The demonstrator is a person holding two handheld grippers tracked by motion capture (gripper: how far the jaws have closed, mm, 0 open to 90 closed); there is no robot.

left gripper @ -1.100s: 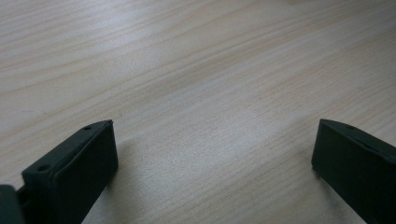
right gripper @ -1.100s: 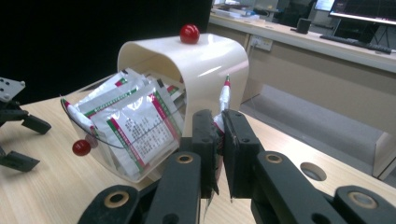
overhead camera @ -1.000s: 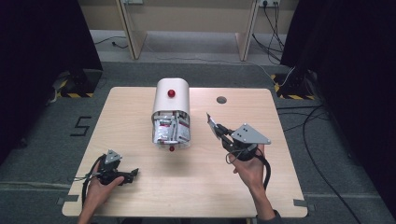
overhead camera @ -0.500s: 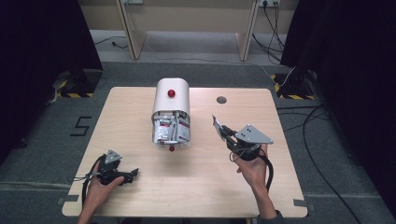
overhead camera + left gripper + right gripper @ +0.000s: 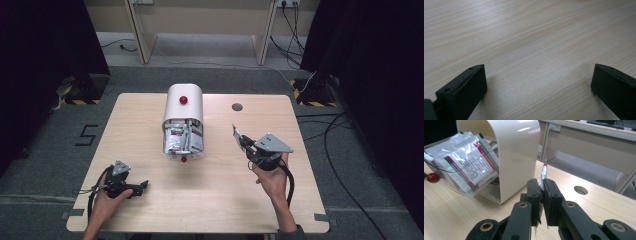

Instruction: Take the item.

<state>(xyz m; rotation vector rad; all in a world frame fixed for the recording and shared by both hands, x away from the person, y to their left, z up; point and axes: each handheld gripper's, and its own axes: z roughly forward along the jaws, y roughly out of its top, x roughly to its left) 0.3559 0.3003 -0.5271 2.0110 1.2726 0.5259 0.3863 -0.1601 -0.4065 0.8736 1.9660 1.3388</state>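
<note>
A cream, arch-topped dispenser (image 5: 183,107) with a red knob stands at the table's middle; its clear front drawer hangs open, packed with several silver sachets (image 5: 182,140). In the right gripper view the dispenser (image 5: 519,152) and sachets (image 5: 466,162) lie to the left of the jaws. My right gripper (image 5: 241,139) is shut on one thin sachet (image 5: 544,173), held edge-on and upright to the right of the dispenser. My left gripper (image 5: 142,186) rests low at the front left, open; its two fingers (image 5: 464,92) stand wide apart over bare wood.
A round cable hole (image 5: 237,107) sits in the table's far right part. A red knob (image 5: 184,159) marks the drawer's front lip. Cables trail from both grippers toward the front edge. Dark curtains and floor cables surround the wooden table (image 5: 125,125).
My right gripper, still holding the sachet, has drifted a little rightward and toward the front, away from the dispenser. The left gripper has stayed put.
</note>
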